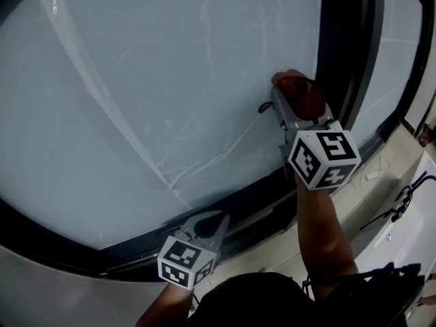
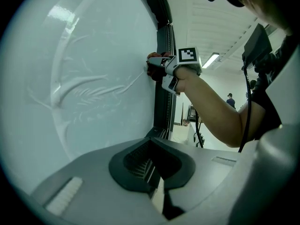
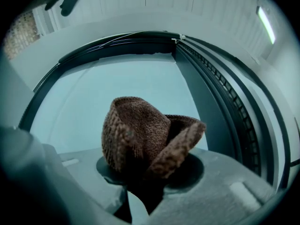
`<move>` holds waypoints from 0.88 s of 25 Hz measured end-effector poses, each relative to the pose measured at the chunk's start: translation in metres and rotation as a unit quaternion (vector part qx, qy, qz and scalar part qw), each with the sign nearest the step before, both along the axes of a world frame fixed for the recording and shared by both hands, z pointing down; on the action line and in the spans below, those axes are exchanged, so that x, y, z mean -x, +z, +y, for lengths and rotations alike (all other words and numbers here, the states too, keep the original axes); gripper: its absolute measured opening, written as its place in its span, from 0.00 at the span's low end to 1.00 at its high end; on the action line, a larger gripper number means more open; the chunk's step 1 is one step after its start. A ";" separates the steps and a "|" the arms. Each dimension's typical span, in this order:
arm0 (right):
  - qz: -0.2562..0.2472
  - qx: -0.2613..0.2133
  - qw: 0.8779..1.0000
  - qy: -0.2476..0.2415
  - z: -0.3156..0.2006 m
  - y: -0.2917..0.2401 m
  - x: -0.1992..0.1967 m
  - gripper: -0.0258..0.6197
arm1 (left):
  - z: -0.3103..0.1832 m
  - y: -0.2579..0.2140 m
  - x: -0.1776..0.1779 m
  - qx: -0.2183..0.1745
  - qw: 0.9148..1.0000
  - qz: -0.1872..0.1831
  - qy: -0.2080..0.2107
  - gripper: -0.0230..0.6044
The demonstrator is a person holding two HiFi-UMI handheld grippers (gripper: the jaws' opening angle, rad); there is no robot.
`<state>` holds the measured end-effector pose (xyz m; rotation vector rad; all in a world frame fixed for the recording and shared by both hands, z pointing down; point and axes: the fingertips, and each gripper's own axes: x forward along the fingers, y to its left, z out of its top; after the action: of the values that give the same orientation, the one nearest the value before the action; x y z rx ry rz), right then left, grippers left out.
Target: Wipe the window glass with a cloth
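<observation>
Right hand-held gripper (image 1: pixel 291 107) grasps the bunched cloth (image 1: pixel 300 91), pointing into the window glass (image 1: pixel 170 80) beside the dark frame (image 1: pixel 343 60). Left hand-held gripper (image 1: pixel 208 225) is clenched, empty.

The cloth (image 3: pixel 140 135) is partly hidden between the right gripper (image 3: pixel 143 178) jaws; the glass (image 1: pixel 136 80) is cut off top and left.

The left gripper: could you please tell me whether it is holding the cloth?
No, the left gripper is shut on nothing; the brown cloth sits in the right gripper.
</observation>
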<state>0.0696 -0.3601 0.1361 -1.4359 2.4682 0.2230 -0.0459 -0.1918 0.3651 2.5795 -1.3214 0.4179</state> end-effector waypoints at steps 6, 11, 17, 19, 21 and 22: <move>-0.003 -0.001 1.000 -0.012 0.015 -0.003 0.024 0.25 | 0.011 0.000 0.015 -0.001 1.000 0.003 -0.001 0.06; 0.003 -0.007 1.000 -0.015 0.028 -0.006 0.043 0.25 | 0.021 0.000 0.029 -0.003 1.000 0.004 -0.003 0.06; 0.002 -0.012 1.000 -0.022 0.041 -0.008 0.065 0.25 | 0.031 0.001 0.045 -0.004 1.000 0.005 -0.006 0.06; 0.002 -0.014 1.000 -0.024 0.046 -0.008 0.071 0.25 | 0.035 0.001 0.049 -0.004 1.000 0.006 -0.006 0.06; 0.002 -0.016 1.000 -0.025 0.050 -0.008 0.078 0.25 | 0.039 0.002 0.054 -0.003 1.000 0.006 -0.006 0.06; 0.002 -0.017 1.000 -0.025 0.052 -0.008 0.081 0.25 | 0.041 0.003 0.056 -0.002 1.000 0.007 -0.006 0.06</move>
<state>-0.0116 -0.3078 0.1282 -1.3601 2.4876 0.2581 -0.1018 -0.1507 0.3685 2.5720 -1.3350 0.3955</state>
